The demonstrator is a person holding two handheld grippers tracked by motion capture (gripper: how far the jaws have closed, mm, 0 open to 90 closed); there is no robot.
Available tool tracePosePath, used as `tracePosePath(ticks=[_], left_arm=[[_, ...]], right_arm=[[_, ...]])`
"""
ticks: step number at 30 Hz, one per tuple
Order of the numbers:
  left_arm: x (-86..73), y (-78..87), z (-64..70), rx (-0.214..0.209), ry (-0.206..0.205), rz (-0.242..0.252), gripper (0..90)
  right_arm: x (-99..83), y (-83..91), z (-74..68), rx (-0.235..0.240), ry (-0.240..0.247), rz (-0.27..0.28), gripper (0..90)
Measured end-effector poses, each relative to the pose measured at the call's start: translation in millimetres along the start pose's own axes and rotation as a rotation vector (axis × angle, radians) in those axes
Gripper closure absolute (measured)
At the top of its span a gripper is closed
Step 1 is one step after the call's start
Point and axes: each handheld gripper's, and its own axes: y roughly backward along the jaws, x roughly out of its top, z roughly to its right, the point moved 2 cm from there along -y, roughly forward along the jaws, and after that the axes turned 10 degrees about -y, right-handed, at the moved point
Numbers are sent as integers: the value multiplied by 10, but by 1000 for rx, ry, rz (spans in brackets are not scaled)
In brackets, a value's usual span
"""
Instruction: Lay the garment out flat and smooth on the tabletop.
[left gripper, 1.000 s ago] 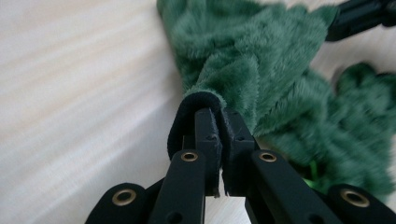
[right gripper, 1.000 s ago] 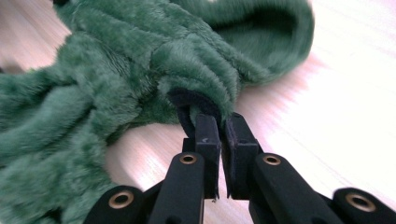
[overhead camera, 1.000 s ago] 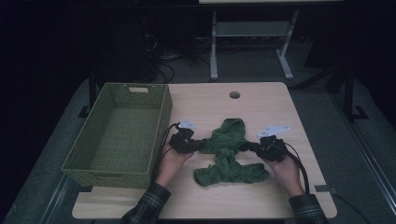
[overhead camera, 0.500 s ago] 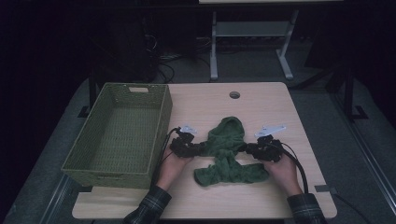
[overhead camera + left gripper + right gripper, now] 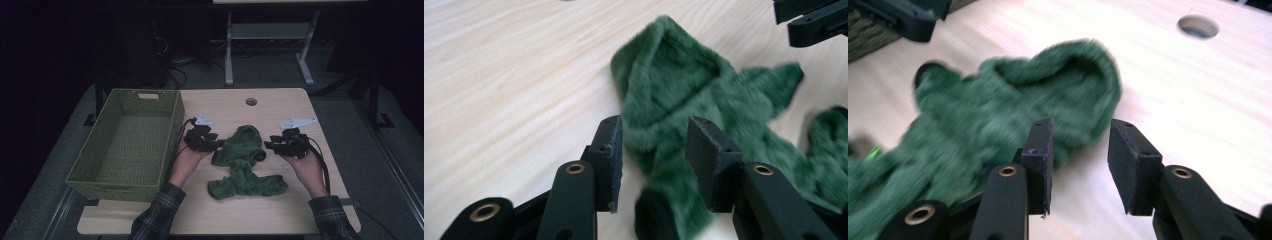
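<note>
Fuzzy, plush green cloth garment (image 5: pixel 243 162) with a rough knitted nap, pale wooden tabletop (image 5: pixel 280 107) with smooth matt grain, woven olive wicker basket (image 5: pixel 127 145), matt black plastic left gripper (image 5: pixel 651 157) and right gripper (image 5: pixel 1078 160), brass-coloured metal rivets, plaid cloth sleeves (image 5: pixel 155 222)

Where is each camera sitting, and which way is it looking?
High view: above the table's near edge, looking forward and down at the green fuzzy cloth and basket; both forearms show, left claw, right claw.
Left gripper view: rides the left claw, facing the cloth; its jaws straddle an edge.
Right gripper view: rides the right claw, facing the cloth.
All views share the cloth and wooden table.
</note>
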Motion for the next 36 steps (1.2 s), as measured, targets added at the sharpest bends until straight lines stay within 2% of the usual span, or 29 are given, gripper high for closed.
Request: tracePosePath(ticks=[4,6,7,10,13,16,20,23,28,29,31,33,36], left_arm=[[80,-202,-97,4,-7,-14,560],[101,-305,-142,-8,-5,-19,549],[105,-351,-156,-10,-6,-23,546],[87,-477,-185,-18,-13,-58,527],[35,-570,-202,-32,-8,-82,518],[-9,-641,-206,-54,4,-94,517],[-24,-691,-179,-75,-1,-107,530],[-35,-717,-162,-84,-12,-129,584],[-57,-705,-177,-70,-41,-171,754],[-64,-697,-187,-70,-40,-173,826],[-74,-693,-188,-75,-16,-162,857],[-88,-680,-201,-72,-23,-171,870],[-87,-638,-225,-40,-4,-152,881]], right_arm=[[112,-150,85,-3,-25,-7,617],[138,-231,121,-4,-41,2,600],[146,-279,141,0,-57,-22,592],[149,-399,168,6,-70,-37,587],[139,-498,182,-6,-68,-55,587],[114,-592,223,-15,-98,-75,588],[62,-696,269,-9,-120,-113,596],[19,-754,294,-10,-132,-132,625],[-15,-785,300,-3,-129,-150,749],[-25,-795,298,-4,-126,-154,793],[-38,-807,293,1,-126,-160,840],[-45,-812,285,-1,-118,-162,857],[-33,-799,271,-21,-95,-153,868]])
